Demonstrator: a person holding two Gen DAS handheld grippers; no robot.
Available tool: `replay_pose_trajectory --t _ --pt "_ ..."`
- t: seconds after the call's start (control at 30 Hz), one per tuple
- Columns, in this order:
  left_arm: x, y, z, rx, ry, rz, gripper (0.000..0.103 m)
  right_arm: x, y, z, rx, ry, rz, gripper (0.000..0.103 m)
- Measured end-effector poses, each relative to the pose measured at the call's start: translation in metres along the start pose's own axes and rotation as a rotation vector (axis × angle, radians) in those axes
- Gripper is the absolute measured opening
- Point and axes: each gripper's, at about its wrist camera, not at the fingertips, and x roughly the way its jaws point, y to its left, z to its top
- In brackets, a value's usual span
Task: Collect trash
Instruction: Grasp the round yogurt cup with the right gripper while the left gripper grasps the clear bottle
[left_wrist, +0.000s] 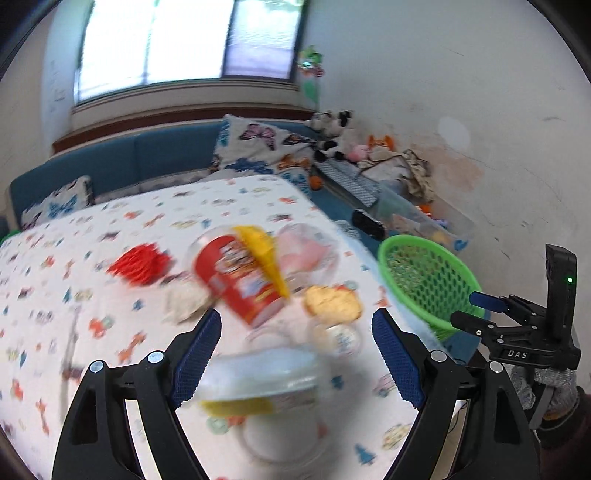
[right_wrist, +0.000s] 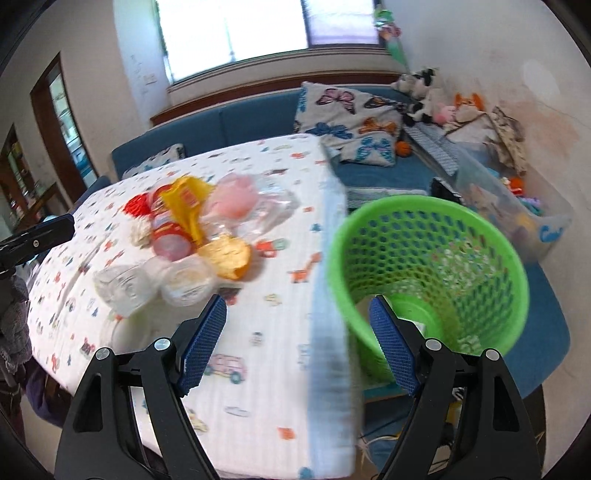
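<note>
**A:** Where is the trash sitting, and what are the grippers doing?

**B:** It is lying in a heap on the patterned tablecloth, left of the green mesh basket, which is standing just off the table's edge. The left gripper is hovering over the near end of the heap with its jaws spread wide, a clear lidded tub lying between them but not pinched. The right gripper is also gaping, holding nothing, one blue pad reaching over the basket's rim.

**A:** What is likely going wrong from here?

**B:** The pieces are crowding each other. The red snack cup is leaning against the yellow wrapper and the crumpled clear plastic, so closing on the tub may be nudging neighbours toward the edge. The thin tub could also be buckling or slipping from the pads.

**A:** What is hard to make out?

**B:** Motion blur is smearing the whole heap in the left wrist view; labels are unreadable. I cannot tell whether the orange-yellow crumpled piece is food or foil. Something pale is lying in the basket's bottom, partly behind the right pad.
</note>
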Motion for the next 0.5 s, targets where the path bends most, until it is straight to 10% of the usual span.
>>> replay_pose_trajectory --t 0.5 --pt "-0.015 0.057 -0.046 -0.067 0.039 0.063 0.081 0.060 0.073 0.000 -0.172 0.092 0.094 0.079"
